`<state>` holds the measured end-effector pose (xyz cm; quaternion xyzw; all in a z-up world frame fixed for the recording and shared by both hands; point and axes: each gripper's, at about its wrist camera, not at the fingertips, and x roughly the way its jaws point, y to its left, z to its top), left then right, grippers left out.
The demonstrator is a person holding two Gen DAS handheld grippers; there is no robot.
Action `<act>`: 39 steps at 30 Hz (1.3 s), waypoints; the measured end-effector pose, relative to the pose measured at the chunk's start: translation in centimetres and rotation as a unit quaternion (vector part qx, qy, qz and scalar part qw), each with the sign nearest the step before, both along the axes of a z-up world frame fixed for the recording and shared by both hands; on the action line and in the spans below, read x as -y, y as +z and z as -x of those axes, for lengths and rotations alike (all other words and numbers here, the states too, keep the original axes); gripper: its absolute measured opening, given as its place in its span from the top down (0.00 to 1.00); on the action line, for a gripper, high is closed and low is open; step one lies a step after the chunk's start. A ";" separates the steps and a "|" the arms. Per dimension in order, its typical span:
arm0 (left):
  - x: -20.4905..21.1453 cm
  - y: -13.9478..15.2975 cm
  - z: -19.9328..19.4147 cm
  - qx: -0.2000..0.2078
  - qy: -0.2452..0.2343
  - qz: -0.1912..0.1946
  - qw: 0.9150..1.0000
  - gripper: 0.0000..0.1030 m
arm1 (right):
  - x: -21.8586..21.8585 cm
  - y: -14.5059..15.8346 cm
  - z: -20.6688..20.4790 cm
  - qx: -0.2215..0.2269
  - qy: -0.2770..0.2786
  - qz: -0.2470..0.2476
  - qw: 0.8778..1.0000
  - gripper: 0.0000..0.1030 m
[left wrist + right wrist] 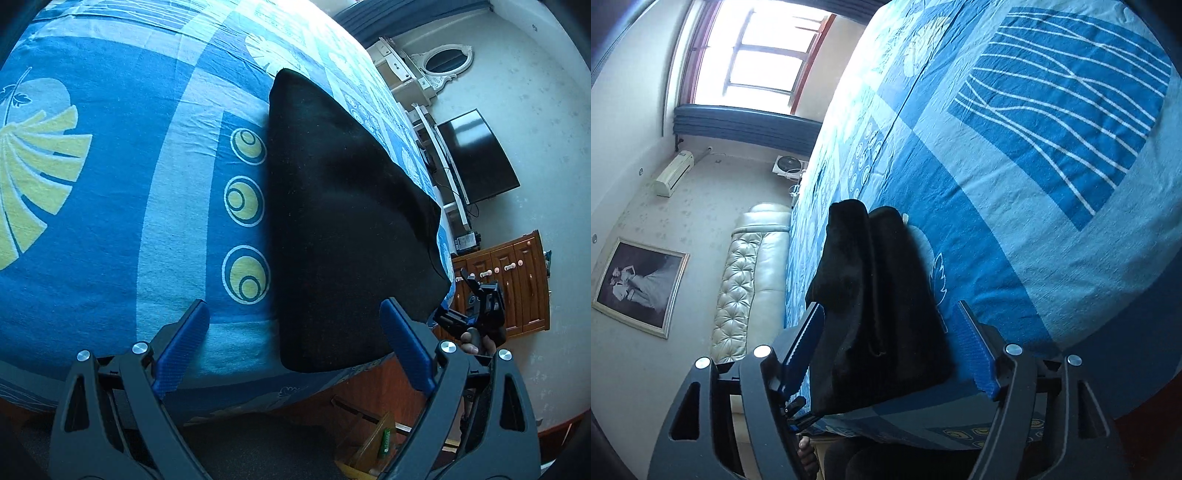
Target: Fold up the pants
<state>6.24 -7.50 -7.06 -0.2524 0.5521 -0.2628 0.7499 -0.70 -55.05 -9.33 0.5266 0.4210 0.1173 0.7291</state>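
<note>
The black pants (343,221) lie folded in a long bundle on the blue patterned bedsheet (122,192), near the bed's edge. My left gripper (295,328) is open, and the bundle's near corner reaches in between its blue pads (404,343) without being pressed. Beyond that corner, a hand holds my right gripper (476,306). In the right wrist view the pants (871,295) show stacked layers. My right gripper (890,336) is open around their near end, with a gap at the right pad (971,350). Part of my left gripper (796,408) shows low in that view.
The bed's edge (332,384) runs just under the pants. Beyond it stand a wooden drawer chest (517,284), a dark TV (476,155) and a white mirror stand (436,70). A cardboard box (373,443) sits on the floor. A padded headboard (753,280) and a window (757,59) lie on the far side.
</note>
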 end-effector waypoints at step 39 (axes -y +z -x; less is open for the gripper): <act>-0.7 1.1 -0.9 0.038 -0.008 -0.059 0.998 0.71 | -10.2 -0.6 -4.0 0.007 0.120 0.061 0.991 0.61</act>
